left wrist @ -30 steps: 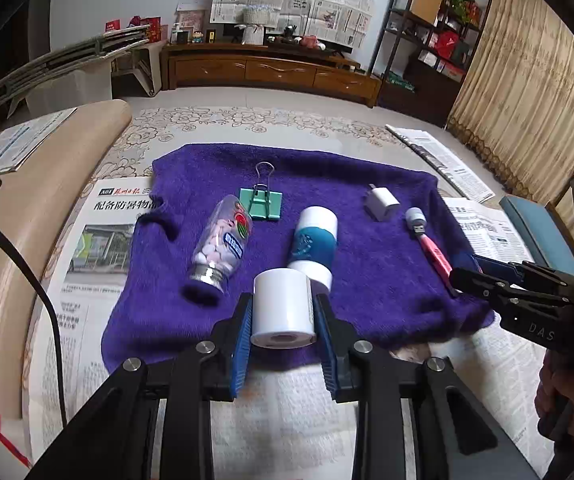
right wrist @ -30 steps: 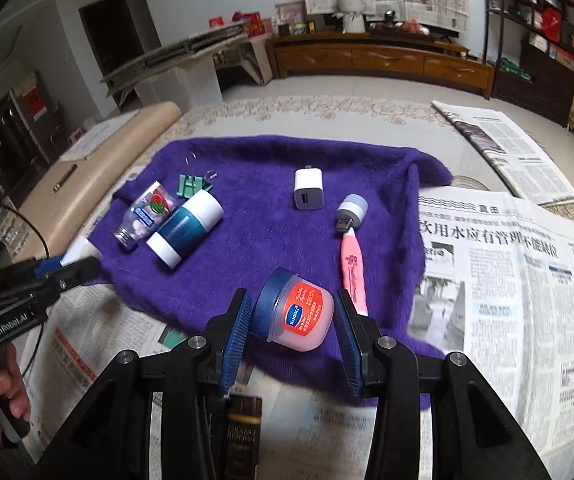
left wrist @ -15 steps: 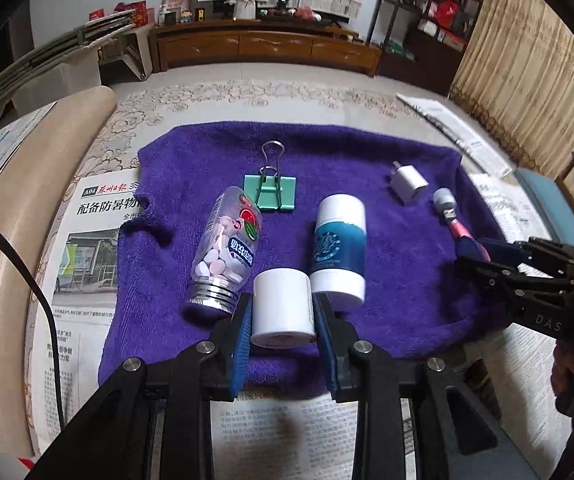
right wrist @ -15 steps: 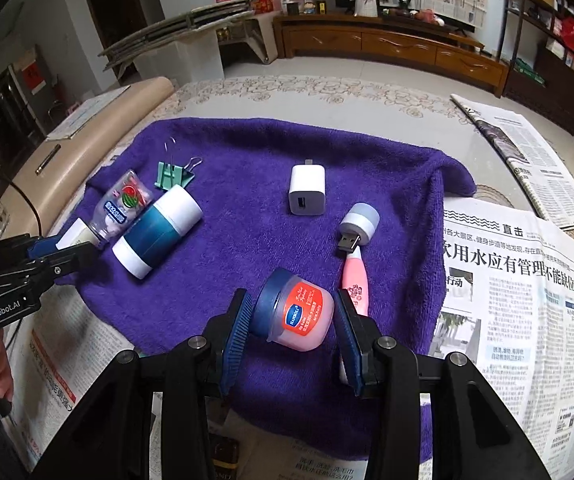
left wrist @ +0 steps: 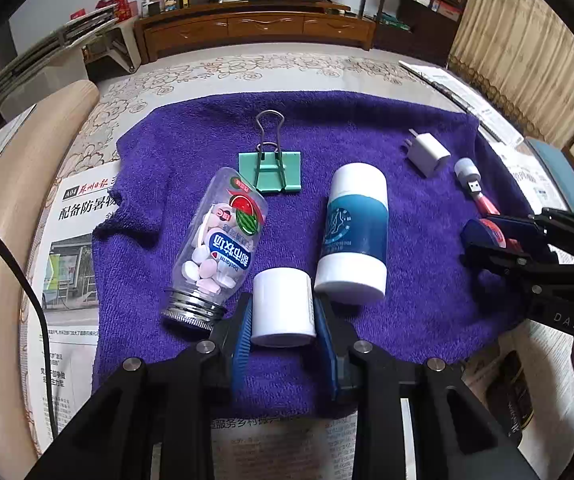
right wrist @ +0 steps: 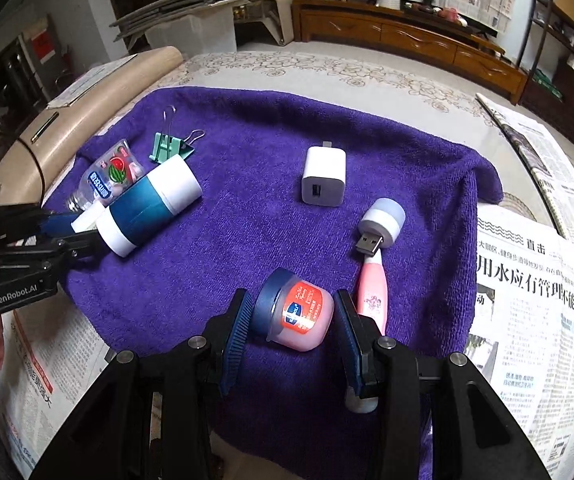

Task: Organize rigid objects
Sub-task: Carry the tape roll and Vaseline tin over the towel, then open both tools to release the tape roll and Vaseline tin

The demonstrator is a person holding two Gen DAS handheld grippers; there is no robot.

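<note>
My left gripper (left wrist: 283, 316) is shut on a small white cylinder (left wrist: 282, 306), low over the near edge of the purple towel (left wrist: 367, 148). Just beyond it lie a clear candy bottle (left wrist: 221, 246) and a blue-and-white tube (left wrist: 355, 236). In the right wrist view my right gripper (right wrist: 294, 316) is shut on a pink jar with a blue lid (right wrist: 297, 314), close above the towel (right wrist: 247, 240). A pink stick (right wrist: 371, 292) lies just right of the jar. The same jar shows at the right of the left wrist view, in the right gripper (left wrist: 503, 236).
A green binder clip (left wrist: 271, 168), a white charger plug (right wrist: 324, 176) and a small USB lamp (right wrist: 381, 224) also lie on the towel. Newspapers (right wrist: 535, 300) cover the surface around it. A beige roll (left wrist: 11, 184) runs along the left side.
Both grippers have sunk toward the towel and moved forward over it, each still carrying its object. The objects on the towel lie as before.
</note>
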